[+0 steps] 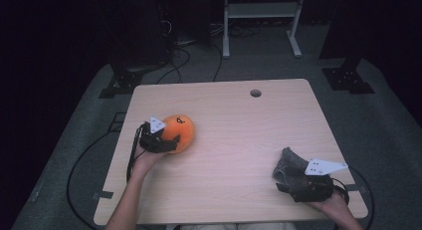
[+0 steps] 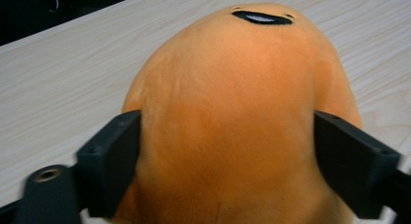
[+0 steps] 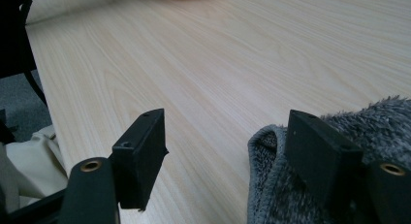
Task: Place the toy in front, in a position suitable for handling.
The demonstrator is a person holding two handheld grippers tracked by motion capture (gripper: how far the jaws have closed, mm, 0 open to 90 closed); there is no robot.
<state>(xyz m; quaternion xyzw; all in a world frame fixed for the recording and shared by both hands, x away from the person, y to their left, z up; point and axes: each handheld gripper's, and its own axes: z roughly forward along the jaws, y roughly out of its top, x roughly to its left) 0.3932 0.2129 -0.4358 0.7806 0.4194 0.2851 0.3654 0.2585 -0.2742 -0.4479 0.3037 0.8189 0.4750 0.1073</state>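
— Left claw (image 1: 171, 140) clamped on the orange plush toy (image 1: 179, 133), one jaw pressed into each flank, as seen in the left gripper view. Gripping the plush (image 2: 232, 117) low on the body, well behind the stitched black mouth (image 2: 264, 18).

— Why low?

— Probably widest and softest there, so likely to squash between the jaws rather than slip out. Resting on the bench (image 1: 234, 140) toward the left side, not lifted.

— And the right claw (image 1: 293, 182)?

— Standing open near the front right corner, jaws apart with bare wood between them. Grey fuzzy cloth (image 1: 288, 163) bunched against the outer side of one jaw in the right gripper view, touching but not pinched.

— Reason for parking there?

— Seemingly waiting beside the cloth (image 3: 339, 185), well apart from the plush, leaving the left side free to work.
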